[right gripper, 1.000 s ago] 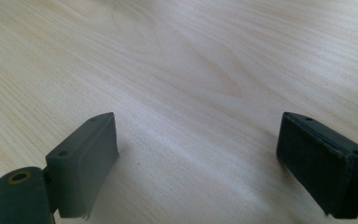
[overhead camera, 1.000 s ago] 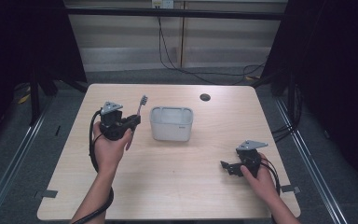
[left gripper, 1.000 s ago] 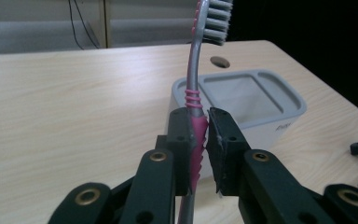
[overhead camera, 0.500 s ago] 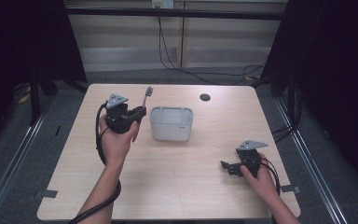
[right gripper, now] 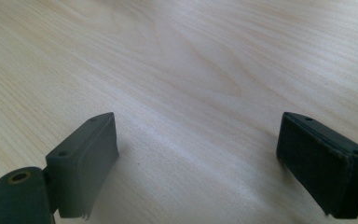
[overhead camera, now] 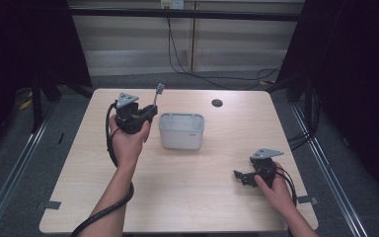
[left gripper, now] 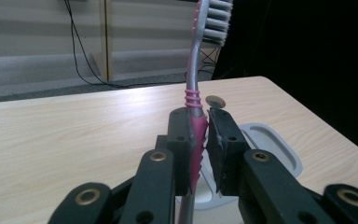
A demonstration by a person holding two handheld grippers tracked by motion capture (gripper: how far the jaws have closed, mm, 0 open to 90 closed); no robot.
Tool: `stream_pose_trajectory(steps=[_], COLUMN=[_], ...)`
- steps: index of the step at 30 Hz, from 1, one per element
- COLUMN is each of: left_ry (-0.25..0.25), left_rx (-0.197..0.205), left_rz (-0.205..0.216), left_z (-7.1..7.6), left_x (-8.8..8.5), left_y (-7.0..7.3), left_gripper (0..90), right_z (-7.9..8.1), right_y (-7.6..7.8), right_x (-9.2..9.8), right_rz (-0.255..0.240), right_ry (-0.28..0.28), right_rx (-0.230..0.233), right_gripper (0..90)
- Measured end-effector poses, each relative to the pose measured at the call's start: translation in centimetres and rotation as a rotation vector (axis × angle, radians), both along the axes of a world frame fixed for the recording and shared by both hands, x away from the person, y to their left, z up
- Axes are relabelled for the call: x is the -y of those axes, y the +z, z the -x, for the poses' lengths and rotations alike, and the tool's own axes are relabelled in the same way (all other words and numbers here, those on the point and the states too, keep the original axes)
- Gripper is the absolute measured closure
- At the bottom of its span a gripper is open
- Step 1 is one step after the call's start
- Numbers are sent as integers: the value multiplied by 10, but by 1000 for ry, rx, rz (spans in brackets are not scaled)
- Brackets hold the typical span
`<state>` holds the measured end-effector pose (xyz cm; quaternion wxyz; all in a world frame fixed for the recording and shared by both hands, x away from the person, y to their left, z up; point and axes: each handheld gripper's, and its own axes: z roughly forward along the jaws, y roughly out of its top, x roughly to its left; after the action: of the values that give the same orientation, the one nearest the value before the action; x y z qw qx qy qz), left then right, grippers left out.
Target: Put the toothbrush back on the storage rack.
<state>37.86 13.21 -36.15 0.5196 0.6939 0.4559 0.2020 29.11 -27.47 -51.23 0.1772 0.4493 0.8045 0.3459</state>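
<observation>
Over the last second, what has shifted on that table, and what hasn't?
The left gripper, shut on the pink-and-grey toothbrush, has carried it rightward toward the grey plastic bin. The bin, the small dark disc and the open right gripper resting low on the wooden table stayed put.

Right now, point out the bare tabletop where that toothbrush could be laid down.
Free: the wide strip between the grey bin and the near table edge, bounded by the left forearm and the right gripper. Also the far right corner beyond the dark disc. Crowded: where the left gripper holds the toothbrush beside the bin.
</observation>
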Motion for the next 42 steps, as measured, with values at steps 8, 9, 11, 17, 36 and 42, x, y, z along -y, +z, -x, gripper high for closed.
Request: stream_pose_trajectory(steps=[8,9,11,17,36,42], left_ry=[1,1,4,5,13,8], left_rx=[16,19,25,41,65,71], left_rz=[10,12,16,17,39,47], left_z=[-7,-9,-12,-19,-36,-39], left_x=[6,8,10,15,27,32], left_y=[1,2,2,5,8,11], left_gripper=[796,796,796,796,796,796], right_z=[0,0,0,0,0,0], right_y=[0,0,0,0,0,0], right_x=[0,0,0,0,0,0], right_rz=[0,0,-2,-3,-3,-4], right_ry=[0,0,1,1,2,1], right_rx=[0,0,0,0,0,-1], right_gripper=[117,117,117,117,117,117])
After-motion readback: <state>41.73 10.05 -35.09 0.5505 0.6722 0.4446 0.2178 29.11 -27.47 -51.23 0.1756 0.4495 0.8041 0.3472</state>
